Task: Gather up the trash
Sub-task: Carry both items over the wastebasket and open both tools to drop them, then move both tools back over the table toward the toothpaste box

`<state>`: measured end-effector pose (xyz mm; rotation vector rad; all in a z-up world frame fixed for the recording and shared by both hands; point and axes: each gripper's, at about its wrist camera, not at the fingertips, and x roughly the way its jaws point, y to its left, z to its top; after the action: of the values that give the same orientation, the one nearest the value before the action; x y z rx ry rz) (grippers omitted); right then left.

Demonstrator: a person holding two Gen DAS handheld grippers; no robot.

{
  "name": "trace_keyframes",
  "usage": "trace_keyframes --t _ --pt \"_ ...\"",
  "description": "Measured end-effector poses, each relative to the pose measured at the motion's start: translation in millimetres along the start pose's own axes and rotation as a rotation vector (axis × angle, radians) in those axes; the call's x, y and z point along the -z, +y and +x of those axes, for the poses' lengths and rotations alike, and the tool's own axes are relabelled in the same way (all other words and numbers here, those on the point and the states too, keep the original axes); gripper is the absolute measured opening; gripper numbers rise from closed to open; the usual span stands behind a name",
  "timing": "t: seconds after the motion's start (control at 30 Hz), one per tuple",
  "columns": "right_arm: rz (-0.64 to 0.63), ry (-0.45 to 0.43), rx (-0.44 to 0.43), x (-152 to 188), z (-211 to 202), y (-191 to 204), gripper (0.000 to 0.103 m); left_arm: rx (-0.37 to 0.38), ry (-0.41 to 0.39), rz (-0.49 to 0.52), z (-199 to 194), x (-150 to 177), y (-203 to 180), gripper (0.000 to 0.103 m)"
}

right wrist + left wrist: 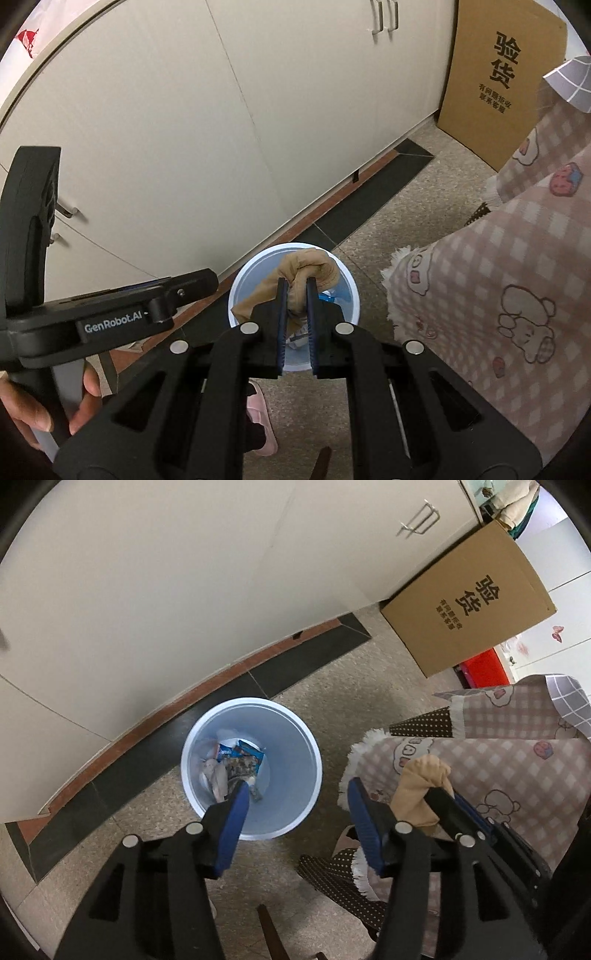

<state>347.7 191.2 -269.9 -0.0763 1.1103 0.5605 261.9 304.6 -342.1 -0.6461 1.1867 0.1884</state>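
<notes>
Over a pale blue bin point(242, 280) on the floor, the right tongs point(295, 286) clamp a crumpled tan stocking point(308, 267) directly above its mouth, while the left tongs point(297, 788), jaws apart and empty, hang beside it over discarded wrappers point(240, 760).

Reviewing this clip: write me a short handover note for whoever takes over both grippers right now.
Left gripper: open, empty, above the light blue bin.
Right gripper: shut on a tan crumpled stocking, held over the bin's mouth.
Bin stands on the floor by the white cabinets; snack wrappers already lie inside.
Left: release the stocking into the bin, then look for more trash.
</notes>
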Motion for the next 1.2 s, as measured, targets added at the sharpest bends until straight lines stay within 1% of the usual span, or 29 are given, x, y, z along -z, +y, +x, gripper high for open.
trace_keyframes --t 0.1,0.2,0.23,0.27,0.3,0.33,0.37,0.5,0.6,0.7,0.77,0.83,0.93,1.07,1.2 --pt "0.008 -0.016 -0.017 -3.8 1.9 2.7 0.011 -0.010 -0.027 -0.016 -9.1 -1.0 5.5 0.055" --pt "0.013 -0.046 -0.042 -8.2 1.4 10.4 0.012 -0.021 -0.072 -0.037 -24.9 -4.4 11.4 0.059" --pt "0.013 -0.048 -0.052 -10.5 2.9 12.7 0.019 -0.025 -0.084 -0.040 -29.8 -5.7 13.2 0.060" --pt "0.012 -0.050 -0.054 -12.1 2.9 16.2 0.039 -0.033 -0.101 -0.043 -36.7 -7.0 14.7 0.061" --pt "0.013 -0.055 -0.053 -12.7 2.8 18.2 0.052 -0.041 -0.114 -0.045 -42.4 -8.3 15.7 0.061" --pt "0.017 -0.070 -0.050 -13.1 0.6 19.7 0.059 -0.043 -0.123 -0.046 -47.1 -9.4 16.7 0.062" --pt "0.021 -0.099 -0.044 -13.4 -4.5 21.6 0.059 -0.043 -0.134 -0.049 -52.6 -9.9 17.1 0.062" --pt "0.034 -0.129 -0.048 -14.0 -17.8 22.5 0.059 -0.042 -0.154 -0.050 -66.5 -7.3 14.5 0.062" --pt "0.026 -0.160 -0.038 -13.7 -36.0 24.3 0.059 -0.030 -0.179 -0.043 -81.6 -1.7 6.5 0.062" --pt "0.028 -0.204 -0.042 -14.3 -65.4 24.7 0.059 -0.014 -0.218 -0.039 -100.6 5.6 -5.5 0.062" --pt "0.029 -0.250 -0.042 -14.1 -92.2 23.0 0.059 -0.011 -0.265 -0.049 -118.5 11.6 -13.9 0.063" --pt "0.034 -0.288 -0.040 -12.8 -114.2 20.6 0.059 0.008 -0.302 -0.059 -135.5 18.6 -22.5 0.063" --pt "0.040 -0.370 -0.028 -5.8 -162.5 12.6 0.059 0.037 -0.357 -0.042 -162.5 29.8 -44.1 0.063" --pt "0.089 -0.441 -0.021 10.9 -214.3 -9.7 0.059 0.073 -0.427 0.040 -197.1 50.3 -91.5 0.063" --pt "0.137 -0.495 0.010 33.4 -262.4 -42.1 0.060 0.119 -0.456 0.134 -213.2 72.8 -146.3 0.065"
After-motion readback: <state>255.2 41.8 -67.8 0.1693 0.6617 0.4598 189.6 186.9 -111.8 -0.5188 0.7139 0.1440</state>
